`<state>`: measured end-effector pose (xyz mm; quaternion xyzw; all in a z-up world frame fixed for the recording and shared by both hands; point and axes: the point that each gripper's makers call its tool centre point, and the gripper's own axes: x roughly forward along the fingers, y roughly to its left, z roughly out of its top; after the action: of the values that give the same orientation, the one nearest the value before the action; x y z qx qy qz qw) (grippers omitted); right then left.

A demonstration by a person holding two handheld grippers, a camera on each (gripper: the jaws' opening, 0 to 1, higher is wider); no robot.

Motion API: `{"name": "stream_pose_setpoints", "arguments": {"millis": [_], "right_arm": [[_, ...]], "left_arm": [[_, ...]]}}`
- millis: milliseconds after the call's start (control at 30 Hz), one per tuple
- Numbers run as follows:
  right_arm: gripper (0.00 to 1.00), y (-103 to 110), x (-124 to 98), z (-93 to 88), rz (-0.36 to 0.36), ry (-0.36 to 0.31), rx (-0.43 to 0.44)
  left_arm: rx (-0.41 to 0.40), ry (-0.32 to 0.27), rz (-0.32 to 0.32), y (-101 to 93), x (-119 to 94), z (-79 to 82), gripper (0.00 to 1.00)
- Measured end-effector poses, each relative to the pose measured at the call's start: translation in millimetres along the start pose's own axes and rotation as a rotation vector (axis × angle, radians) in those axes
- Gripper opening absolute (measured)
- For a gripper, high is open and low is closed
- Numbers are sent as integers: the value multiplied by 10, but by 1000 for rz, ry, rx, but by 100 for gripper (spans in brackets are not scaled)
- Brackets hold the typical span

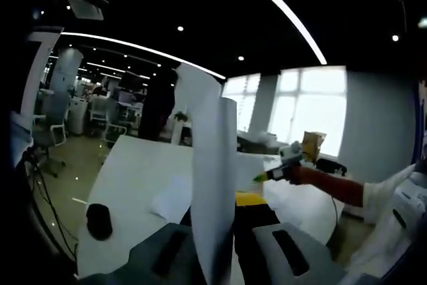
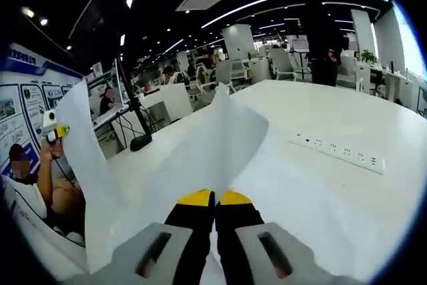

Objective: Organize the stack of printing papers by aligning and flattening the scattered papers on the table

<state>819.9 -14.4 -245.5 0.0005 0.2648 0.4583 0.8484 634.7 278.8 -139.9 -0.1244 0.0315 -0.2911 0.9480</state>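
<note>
left gripper view: left gripper (image 1: 215, 248) is pinching a paper sheet (image 1: 212, 165) that is standing upright, long axis vertical, above the table (image 1: 133, 171). right gripper (image 2: 215, 231) is pressing together on the sheet's other edge, paper (image 2: 200, 148) curling away ahead of it.

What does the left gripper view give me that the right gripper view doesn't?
Left gripper view: a black object on the table and bright windows behind.
Right gripper view: a power strip set in the table and a black stand base.
Both: a sheet of paper clamped upright in that view's own tool.
</note>
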Motion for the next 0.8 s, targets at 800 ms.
{"name": "stream_pose_setpoints", "arguments": {"millis": [800], "right_arm": [[0, 292, -303, 244, 55, -95, -15]], "left_arm": [[-6, -4, 11, 43, -23, -8, 6]]}}
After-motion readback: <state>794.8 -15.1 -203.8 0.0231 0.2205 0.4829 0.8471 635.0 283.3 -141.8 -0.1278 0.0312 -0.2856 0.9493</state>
